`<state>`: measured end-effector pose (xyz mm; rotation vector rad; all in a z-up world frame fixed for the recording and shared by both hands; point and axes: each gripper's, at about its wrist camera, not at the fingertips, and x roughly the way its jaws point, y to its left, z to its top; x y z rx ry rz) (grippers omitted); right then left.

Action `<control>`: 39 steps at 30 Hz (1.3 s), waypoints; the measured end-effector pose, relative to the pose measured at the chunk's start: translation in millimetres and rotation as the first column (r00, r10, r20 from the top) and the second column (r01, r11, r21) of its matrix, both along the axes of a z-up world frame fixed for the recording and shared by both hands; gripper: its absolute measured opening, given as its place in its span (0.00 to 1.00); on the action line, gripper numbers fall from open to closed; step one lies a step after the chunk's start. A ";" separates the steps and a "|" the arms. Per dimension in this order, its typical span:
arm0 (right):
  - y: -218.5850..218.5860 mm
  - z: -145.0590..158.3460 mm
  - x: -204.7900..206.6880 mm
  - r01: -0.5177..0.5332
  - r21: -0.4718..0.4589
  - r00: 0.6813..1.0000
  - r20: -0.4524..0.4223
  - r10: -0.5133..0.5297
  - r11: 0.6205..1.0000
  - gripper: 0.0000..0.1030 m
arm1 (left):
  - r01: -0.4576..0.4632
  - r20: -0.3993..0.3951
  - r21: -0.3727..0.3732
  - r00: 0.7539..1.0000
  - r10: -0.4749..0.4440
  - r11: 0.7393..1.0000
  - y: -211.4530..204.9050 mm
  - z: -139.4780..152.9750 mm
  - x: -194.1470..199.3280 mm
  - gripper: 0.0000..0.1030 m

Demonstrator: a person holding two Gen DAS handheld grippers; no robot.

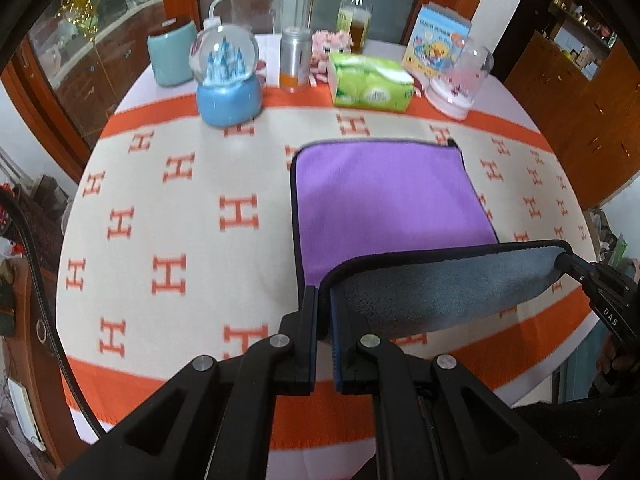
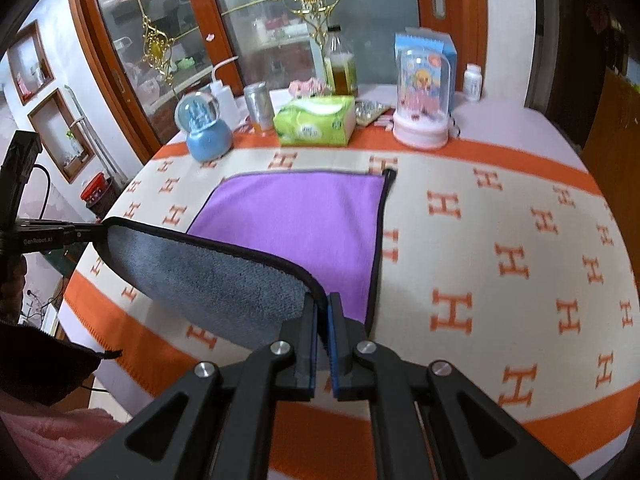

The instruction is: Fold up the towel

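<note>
A purple towel (image 1: 384,196) with a dark hem and grey underside lies on the cloth-covered table. Its near edge is lifted off the table, grey side (image 1: 432,288) facing me. My left gripper (image 1: 325,296) is shut on the near left corner. My right gripper (image 1: 568,260) is shut on the near right corner and shows at the right of the left wrist view. In the right wrist view the towel (image 2: 304,224) lies ahead, my right gripper (image 2: 323,300) pinches its corner, and the left gripper (image 2: 98,230) holds the other corner at far left.
A cream and orange tablecloth (image 1: 180,240) covers the table. Along the far edge stand a blue snow globe (image 1: 228,80), a metal can (image 1: 295,58), a green tissue pack (image 1: 370,80), a bottle (image 1: 355,12), a pink dome (image 1: 460,80) and a teal canister (image 1: 171,54).
</note>
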<state>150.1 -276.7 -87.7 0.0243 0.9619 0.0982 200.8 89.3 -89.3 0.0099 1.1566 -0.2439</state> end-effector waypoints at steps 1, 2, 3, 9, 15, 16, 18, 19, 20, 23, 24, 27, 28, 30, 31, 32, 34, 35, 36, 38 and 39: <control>-0.5 1.7 3.6 0.000 -0.002 1.000 0.008 0.000 1.000 0.04 | 0.003 0.010 -0.001 1.000 -0.003 1.000 -0.6 2.8 5.5 0.03; -1.4 3.4 8.9 -0.001 -0.006 1.000 0.017 0.001 1.000 0.04 | 0.006 0.022 0.003 1.000 -0.006 1.000 -1.5 5.9 11.8 0.03; -2.0 5.6 14.9 0.000 -0.014 1.000 0.029 0.000 1.000 0.04 | 0.006 0.031 0.004 0.999 -0.006 1.000 -2.0 8.0 16.4 0.03; -5.1 10.4 45.6 0.014 -0.043 0.996 0.083 -0.011 0.999 0.04 | 0.004 0.077 -0.006 0.997 -0.003 1.000 -4.8 16.7 50.5 0.03; -7.3 1.8 80.4 0.032 -0.097 0.991 0.129 -0.019 0.995 0.04 | -0.009 0.088 0.012 0.996 0.008 1.000 -10.9 3.2 87.1 0.03; -7.2 -0.3 85.6 0.035 -0.103 0.990 0.140 -0.021 0.994 0.04 | -0.013 0.087 0.016 0.996 0.011 1.000 -12.1 -0.6 92.0 0.04; -6.5 -5.9 95.3 0.043 -0.112 0.988 0.152 -0.026 0.993 0.04 | -0.021 0.085 0.020 0.996 0.020 1.000 -12.4 -6.8 101.3 0.03; -6.3 -9.5 100.3 0.048 -0.118 0.987 0.155 -0.030 0.992 0.04 | -0.028 0.081 0.019 0.996 0.026 0.999 -11.9 -11.0 106.9 0.03; -6.4 -13.6 106.0 0.053 -0.123 0.987 0.155 -0.033 0.991 0.04 | -0.036 0.074 0.016 0.997 0.034 0.999 -11.8 -15.3 113.5 0.03; -5.3 -26.3 120.1 0.065 -0.140 0.988 0.149 -0.044 0.988 0.04 | -0.046 0.055 0.014 0.997 0.045 0.999 -10.9 -29.7 129.1 0.04; -5.2 -30.7 124.8 0.070 -0.140 0.988 0.147 -0.049 0.988 0.04 | -0.047 0.050 0.017 0.998 0.046 0.999 -11.0 -34.0 133.2 0.04; -5.7 -39.9 132.9 0.081 -0.141 0.988 0.139 -0.062 0.987 0.04 | -0.049 0.031 0.025 0.998 0.048 0.998 -11.2 -49.0 146.7 0.04; -6.2 -43.0 135.7 0.085 -0.141 0.989 0.135 -0.065 0.986 0.04 | -0.049 0.028 0.025 0.998 0.049 0.998 -11.1 -51.4 148.7 0.04; -7.1 -47.0 139.9 0.091 -0.142 0.989 0.132 -0.072 0.986 0.04 | -0.048 0.023 0.023 0.999 0.048 0.999 -11.2 -58.4 155.9 0.04; -8.0 -49.2 142.1 0.095 -0.144 0.989 0.129 -0.077 0.985 0.04 | -0.046 0.023 0.021 0.999 0.045 0.999 -12.2 -60.2 158.8 0.04; -8.7 -50.4 143.7 0.099 -0.145 0.989 0.127 -0.080 0.984 0.04 | -0.043 0.026 0.019 0.999 0.042 0.999 -13.0 -61.4 161.1 0.04; -10.4 -54.0 147.3 0.109 -0.146 0.988 0.125 -0.091 0.983 0.05 | -0.040 0.032 0.018 0.999 0.039 0.999 -14.7 -64.3 165.0 0.05; -11.5 -55.1 149.0 0.113 -0.146 0.988 0.123 -0.095 0.983 0.06 | -0.041 0.030 0.017 0.999 0.041 0.999 -15.8 -66.4 167.2 0.05; -12.3 -56.3 150.7 0.119 -0.144 0.987 0.121 -0.101 0.982 0.06 | -0.042 0.028 0.016 0.999 0.042 0.999 -16.6 -68.2 168.9 0.05; -14.7 -58.6 153.7 0.132 -0.136 0.986 0.120 -0.116 0.982 0.08 | -0.045 0.029 0.018 0.999 0.045 0.999 -18.8 -71.1 170.9 0.05; -15.4 -59.3 154.6 0.139 -0.132 0.985 0.120 -0.124 0.981 0.09 | -0.047 0.031 0.019 0.998 0.046 0.999 -19.1 -71.3 171.1 0.06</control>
